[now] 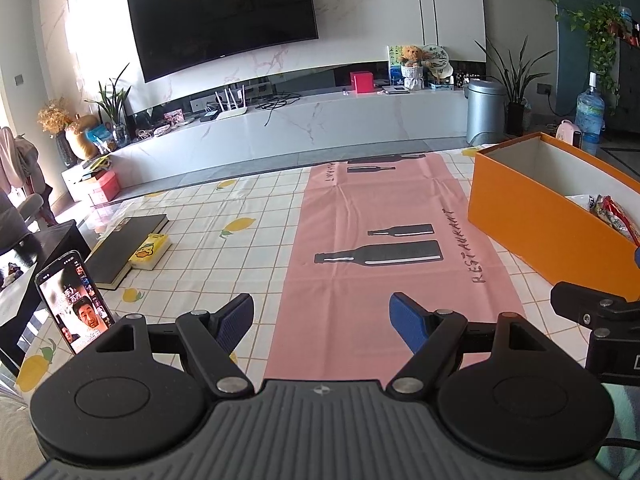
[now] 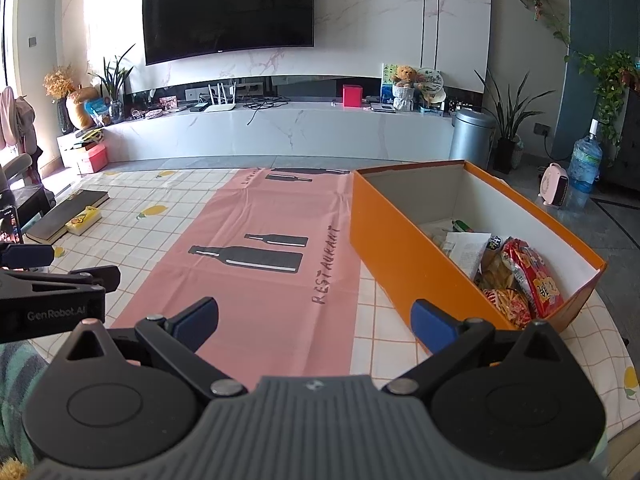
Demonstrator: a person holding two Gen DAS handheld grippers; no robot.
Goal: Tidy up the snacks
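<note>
Both jaws spread, empty: left gripper (image 1: 322,322), right gripper (image 2: 316,322). Snacks (image 2: 516,276) lie in the box (image 2: 404,256) at two o'clock; likely done, so withdraw without nudging it

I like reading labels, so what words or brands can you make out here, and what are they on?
"RESTAURANT": pink mat.
"GenRobot.AI": left gripper body, right wrist view.
Far-end mat lettering: too foreshortened to read.
Snack packets in the orange box: too small.
Phone screen: blurred.

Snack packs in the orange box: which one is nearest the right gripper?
The fries-print pack, in the orange box's near corner, just beyond the right gripper; the red pack lies behind it.
</note>
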